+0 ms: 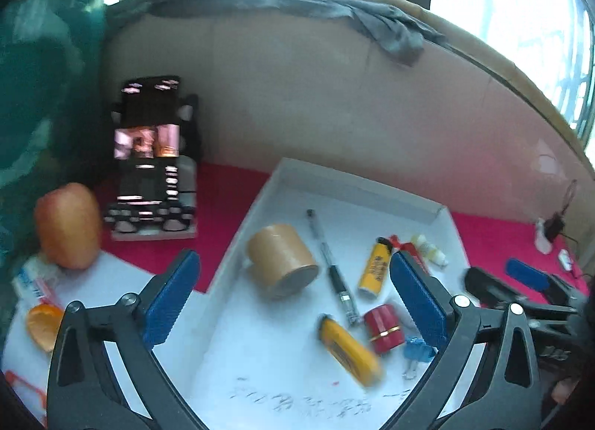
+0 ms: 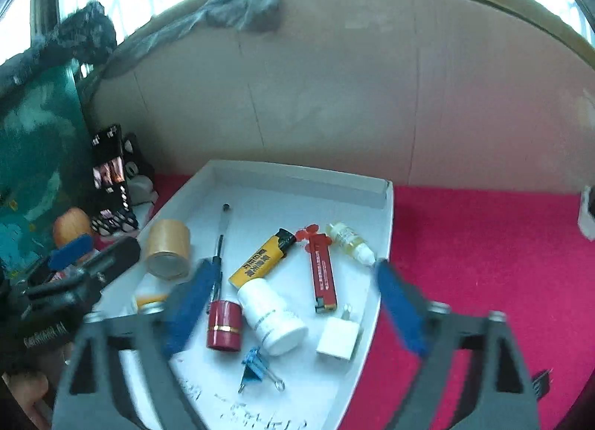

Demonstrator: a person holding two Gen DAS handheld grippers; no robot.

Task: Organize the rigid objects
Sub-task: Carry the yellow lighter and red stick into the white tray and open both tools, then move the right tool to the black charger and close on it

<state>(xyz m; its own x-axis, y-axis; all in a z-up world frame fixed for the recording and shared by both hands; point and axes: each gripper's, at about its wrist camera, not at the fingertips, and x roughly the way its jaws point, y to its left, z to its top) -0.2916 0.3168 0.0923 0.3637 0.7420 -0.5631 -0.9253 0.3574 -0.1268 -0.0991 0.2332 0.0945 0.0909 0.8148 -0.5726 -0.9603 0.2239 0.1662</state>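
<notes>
Both grippers, left (image 1: 293,292) and right (image 2: 293,303), are held open (nothing gripped). A shallow white cardboard tray (image 2: 297,175) is seen beneath, containing a brown tape roll (image 2: 167,253).

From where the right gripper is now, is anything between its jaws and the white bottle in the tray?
Nothing visible blocks it. The right gripper, jaws open, sits over the white bottle; the red cylinder lies close beside the bottle.

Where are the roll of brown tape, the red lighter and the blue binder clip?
brown tape roll (image 2: 168,252): right wrist view, its curved side.
red lighter (image 2: 322,273): right wrist view, mid-body.
blue binder clip (image 2: 253,366): right wrist view, blue body.
</notes>
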